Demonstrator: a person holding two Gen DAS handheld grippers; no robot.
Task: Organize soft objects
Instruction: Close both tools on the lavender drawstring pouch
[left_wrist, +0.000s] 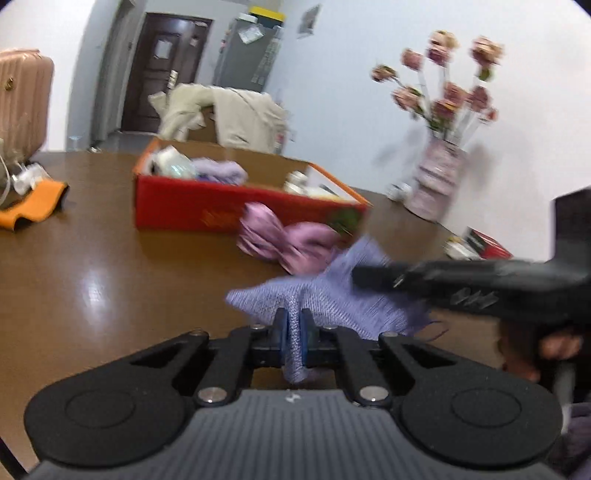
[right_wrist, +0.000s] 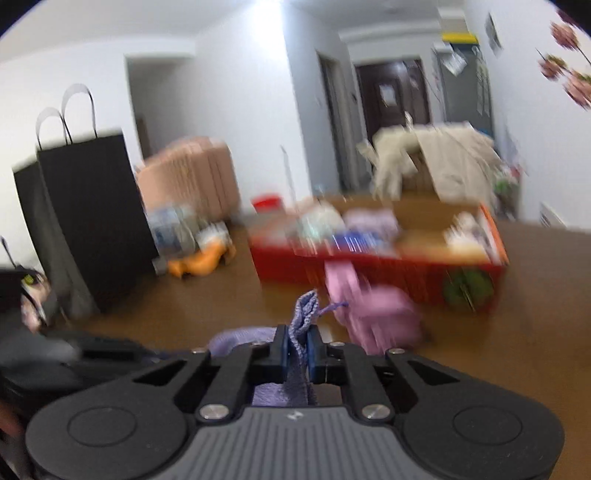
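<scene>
The table (left_wrist: 92, 258) was brown and glossy, its far edge cut off by the frame. On it sat a red box (left_wrist: 192, 206); blur made its contents hard to make out, more so in the right wrist view. A pink cloth (left_wrist: 284, 240) lay just in front of the box. The purple cloth (left_wrist: 332, 291) hung above the table, pinched at two places: the left gripper (left_wrist: 293, 325) had closed on one fold, the right gripper (right_wrist: 297, 339) on another, reaching in level from the side.
</scene>
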